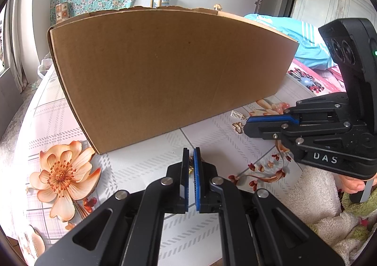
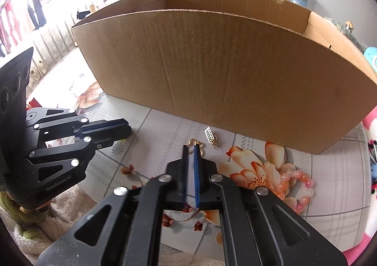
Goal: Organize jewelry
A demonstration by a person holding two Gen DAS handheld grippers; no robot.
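My left gripper [image 1: 191, 151] is shut on a small gold piece [image 1: 190, 168] that peeks out between its blue pads; it hangs just above the flowered tablecloth. The right wrist view shows the left gripper [image 2: 129, 128] side-on at the left. My right gripper [image 2: 191, 149] points down at a gold openwork earring [image 2: 196, 143] on the cloth. Its jaws stand a narrow slit apart with the tips at the earring; whether the pads press on it does not show. The left wrist view has the right gripper [image 1: 245, 124] touching the gold earring [image 1: 237, 127].
A large open cardboard box [image 2: 223, 77] stands just behind the jewelry and fills the left wrist view [image 1: 165, 72]. A silver comb-shaped earring [image 2: 209, 134] lies by the box wall. A pink bead bracelet [image 2: 299, 186] rests at the right. A fluffy towel [image 1: 313, 195] lies at the near edge.
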